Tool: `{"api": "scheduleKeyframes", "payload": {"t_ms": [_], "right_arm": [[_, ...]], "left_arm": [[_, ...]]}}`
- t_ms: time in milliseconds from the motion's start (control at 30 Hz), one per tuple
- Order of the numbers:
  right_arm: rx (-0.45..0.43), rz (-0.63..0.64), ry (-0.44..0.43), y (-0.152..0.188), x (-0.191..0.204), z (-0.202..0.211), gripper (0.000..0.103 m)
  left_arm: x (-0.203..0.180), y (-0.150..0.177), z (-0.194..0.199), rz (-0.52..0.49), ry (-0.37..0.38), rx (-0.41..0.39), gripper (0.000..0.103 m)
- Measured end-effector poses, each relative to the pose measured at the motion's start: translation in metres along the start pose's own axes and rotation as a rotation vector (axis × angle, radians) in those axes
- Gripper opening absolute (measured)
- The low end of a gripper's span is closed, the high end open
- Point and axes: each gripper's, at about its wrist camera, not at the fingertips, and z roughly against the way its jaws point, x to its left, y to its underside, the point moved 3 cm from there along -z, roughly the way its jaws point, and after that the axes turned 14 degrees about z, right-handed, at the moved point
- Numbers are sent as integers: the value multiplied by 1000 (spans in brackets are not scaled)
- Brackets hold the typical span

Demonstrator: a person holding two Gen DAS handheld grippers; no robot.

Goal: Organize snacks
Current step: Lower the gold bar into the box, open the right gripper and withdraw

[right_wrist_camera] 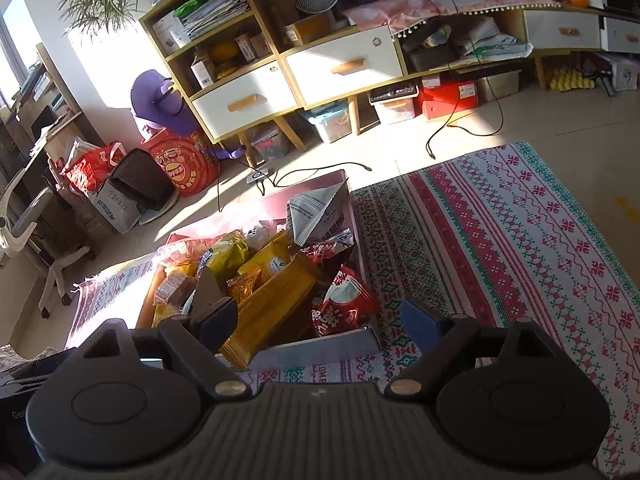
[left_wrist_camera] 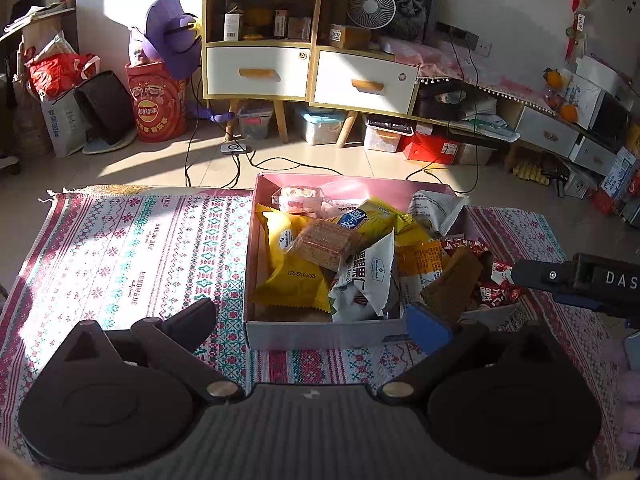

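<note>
A pink cardboard box point(left_wrist_camera: 320, 330) sits on the patterned rug, full of snack packets: yellow bags point(left_wrist_camera: 286, 264), a white nut bag point(left_wrist_camera: 366, 284), a wrapped brown cracker block point(left_wrist_camera: 322, 242), a red packet point(left_wrist_camera: 494, 280). My left gripper point(left_wrist_camera: 316, 316) is open and empty, just above the box's near wall. My right gripper point(right_wrist_camera: 320, 320) is open and empty over the box's near right corner point(right_wrist_camera: 340, 344), with a long orange packet point(right_wrist_camera: 276, 304) and the red packet point(right_wrist_camera: 344, 308) between its fingers. The right gripper's body shows at the right edge of the left wrist view point(left_wrist_camera: 580, 276).
The patterned rug point(left_wrist_camera: 132, 248) spreads left of the box and also right of it point(right_wrist_camera: 500, 240). Cables point(left_wrist_camera: 248, 160) trail over the tiled floor behind. Beyond stand a yellow-framed cabinet with white drawers point(left_wrist_camera: 260, 72), storage bins, bags and a red Lay's bag point(left_wrist_camera: 158, 104).
</note>
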Motion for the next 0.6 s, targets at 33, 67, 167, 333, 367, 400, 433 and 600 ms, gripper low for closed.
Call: {"api": "scheduleKeyframes", "payload": {"t_ms": [33, 67, 167, 333, 367, 400, 433, 600], "right_arm": [[1, 10, -12, 0, 3, 0, 71], [1, 24, -35, 1, 7, 0, 62], [6, 39, -101, 1, 16, -4, 45], [51, 70, -137, 3, 34, -25, 33], [59, 77, -135, 4, 37, -29, 31], [64, 83, -131, 3, 39, -33, 29], [69, 89, -124, 4, 41, -37, 29], [89, 106, -101, 2, 44, -54, 28]], "left_arm": [[2, 3, 3, -1, -6, 13, 103], [4, 7, 6, -1, -15, 34, 103], [7, 17, 12, -3, -11, 65, 103], [4, 31, 12, -49, 0, 83, 103], [3, 32, 11, -57, 1, 88, 103], [3, 34, 10, -63, 1, 92, 103], [2, 35, 9, -67, 1, 94, 103], [-4, 38, 7, -77, 20, 100, 103]]}}
